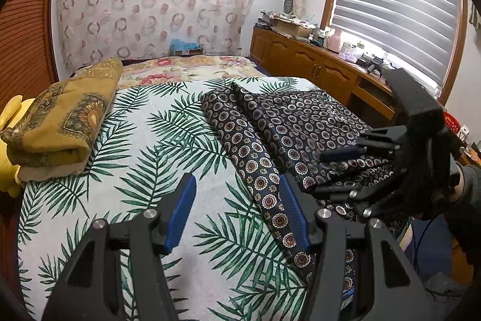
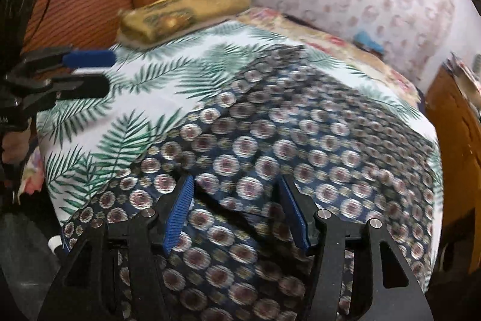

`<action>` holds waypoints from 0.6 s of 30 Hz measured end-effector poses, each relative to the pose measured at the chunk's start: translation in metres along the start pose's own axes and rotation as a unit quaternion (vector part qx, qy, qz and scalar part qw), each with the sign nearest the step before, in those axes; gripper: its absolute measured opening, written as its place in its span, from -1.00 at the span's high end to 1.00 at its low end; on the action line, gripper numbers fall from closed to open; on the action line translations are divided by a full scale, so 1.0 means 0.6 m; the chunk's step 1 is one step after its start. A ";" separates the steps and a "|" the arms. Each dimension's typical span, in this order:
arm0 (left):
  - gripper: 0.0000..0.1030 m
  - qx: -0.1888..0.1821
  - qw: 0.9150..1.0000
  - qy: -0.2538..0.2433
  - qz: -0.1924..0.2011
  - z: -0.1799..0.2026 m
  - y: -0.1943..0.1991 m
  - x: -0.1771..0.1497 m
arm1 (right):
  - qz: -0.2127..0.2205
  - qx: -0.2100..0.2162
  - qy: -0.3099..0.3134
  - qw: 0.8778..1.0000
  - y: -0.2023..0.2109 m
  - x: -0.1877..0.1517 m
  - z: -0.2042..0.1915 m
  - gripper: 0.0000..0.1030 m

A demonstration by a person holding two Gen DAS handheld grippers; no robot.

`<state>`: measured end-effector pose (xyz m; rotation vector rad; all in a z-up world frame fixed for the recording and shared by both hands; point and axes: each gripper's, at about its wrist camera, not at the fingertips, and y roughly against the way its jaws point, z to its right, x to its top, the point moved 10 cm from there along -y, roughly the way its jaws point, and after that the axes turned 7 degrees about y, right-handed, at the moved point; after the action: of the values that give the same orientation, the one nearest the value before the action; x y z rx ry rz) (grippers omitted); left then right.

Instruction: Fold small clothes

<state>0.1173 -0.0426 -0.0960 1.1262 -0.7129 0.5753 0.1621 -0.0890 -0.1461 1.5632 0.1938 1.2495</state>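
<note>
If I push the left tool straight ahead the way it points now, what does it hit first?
Probably the palm-leaf sheet, since the open left tool tilts down toward it. The dark patterned garment lies just right of that line; depth is uncertain.

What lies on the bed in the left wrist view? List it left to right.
folded mustard cloth → bare palm-leaf sheet → dark medallion-print garment → right gripper

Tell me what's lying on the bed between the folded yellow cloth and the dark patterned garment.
Nothing but bare palm-leaf bedspread separates the folded yellow cloth from the dark patterned garment; the left wrist view shows it clearly.
</note>
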 end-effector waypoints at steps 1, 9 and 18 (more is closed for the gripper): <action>-0.09 0.000 1.000 0.001 0.000 -0.001 0.000 0.000 | -0.006 0.003 0.007 1.000 -0.006 -0.001 -0.007 -0.16; -0.09 -0.007 1.000 0.001 -0.002 0.002 0.001 -0.004 | -0.024 0.014 0.001 1.000 -0.030 -0.006 0.003 0.63; -0.09 -0.015 1.000 -0.006 -0.012 0.016 -0.008 -0.015 | 0.040 -0.013 -0.043 0.998 0.040 0.023 0.078 0.91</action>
<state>0.1128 -0.0536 -0.1031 1.1098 -0.7149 0.5367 0.1937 -0.1187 -0.1134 1.6131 0.0603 1.2387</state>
